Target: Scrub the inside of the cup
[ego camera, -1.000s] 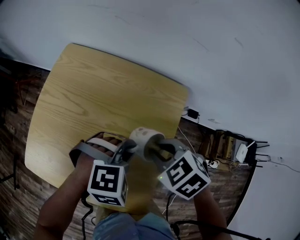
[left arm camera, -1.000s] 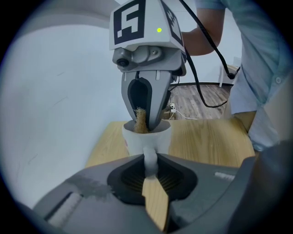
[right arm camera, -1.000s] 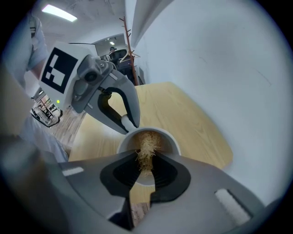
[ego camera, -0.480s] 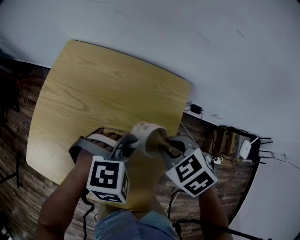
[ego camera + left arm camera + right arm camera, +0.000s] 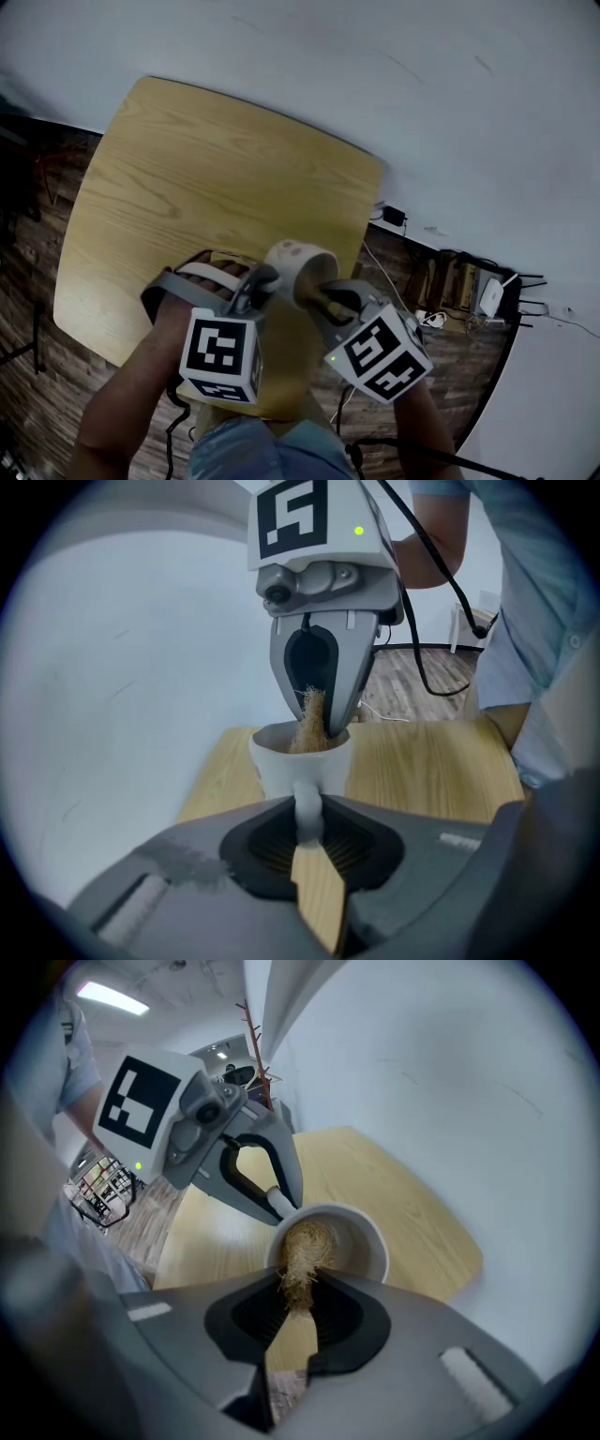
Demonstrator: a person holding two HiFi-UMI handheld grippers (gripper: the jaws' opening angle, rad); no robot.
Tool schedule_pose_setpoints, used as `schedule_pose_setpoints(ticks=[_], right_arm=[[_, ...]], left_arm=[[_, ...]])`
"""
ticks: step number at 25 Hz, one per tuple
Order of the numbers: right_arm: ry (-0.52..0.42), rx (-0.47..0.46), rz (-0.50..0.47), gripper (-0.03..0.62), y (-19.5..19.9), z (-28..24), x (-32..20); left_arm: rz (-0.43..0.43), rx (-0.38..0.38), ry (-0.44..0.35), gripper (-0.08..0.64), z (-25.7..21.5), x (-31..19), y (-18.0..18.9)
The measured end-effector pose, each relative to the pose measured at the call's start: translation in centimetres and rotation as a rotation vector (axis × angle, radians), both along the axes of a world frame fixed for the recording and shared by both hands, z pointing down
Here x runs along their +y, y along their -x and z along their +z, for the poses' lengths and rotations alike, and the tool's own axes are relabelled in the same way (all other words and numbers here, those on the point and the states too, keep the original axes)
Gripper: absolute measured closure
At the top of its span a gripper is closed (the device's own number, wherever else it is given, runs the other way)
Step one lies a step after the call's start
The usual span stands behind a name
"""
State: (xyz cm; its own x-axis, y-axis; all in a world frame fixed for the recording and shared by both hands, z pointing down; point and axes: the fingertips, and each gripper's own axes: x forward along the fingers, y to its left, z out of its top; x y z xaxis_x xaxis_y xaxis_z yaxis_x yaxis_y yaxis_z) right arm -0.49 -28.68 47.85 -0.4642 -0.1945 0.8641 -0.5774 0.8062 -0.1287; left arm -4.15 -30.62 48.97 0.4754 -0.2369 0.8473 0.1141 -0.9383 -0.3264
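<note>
The left gripper (image 5: 307,810) pinched the smooth white cup (image 5: 279,761) by its looped handle (image 5: 307,797) over the pale wooden tabletop (image 5: 206,178), while the right gripper (image 5: 298,1297) clamped a straw-coloured fibrous brush (image 5: 306,1246) whose bristles hid the cup's bottom.

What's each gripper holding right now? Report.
Left gripper: closed on the cup handle.
Right gripper: closed on the brush, bristles inside the cup.

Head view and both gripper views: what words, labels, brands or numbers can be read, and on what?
No readable text anywhere.
Left cube and right cube: black-and-white square patterns only, no letters.
Cup: faint marks on its side, too blurred to read.
</note>
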Motion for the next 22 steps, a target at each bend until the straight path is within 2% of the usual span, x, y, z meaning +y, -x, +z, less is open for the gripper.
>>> schedule_pose_setpoints(ticks=[14,22], right_arm=[[-0.094,0.041,0.056,0.535,-2.4,-2.1,-2.5],[-0.073,0.066,0.08,0.535,-3.9,-1.0,-1.5]], left_arm=[[0.018,-0.036,-0.033,0.489,-0.2,-0.2,0.3],[0.008,-0.018,-0.028,0.491,-0.4,-0.2,0.0]])
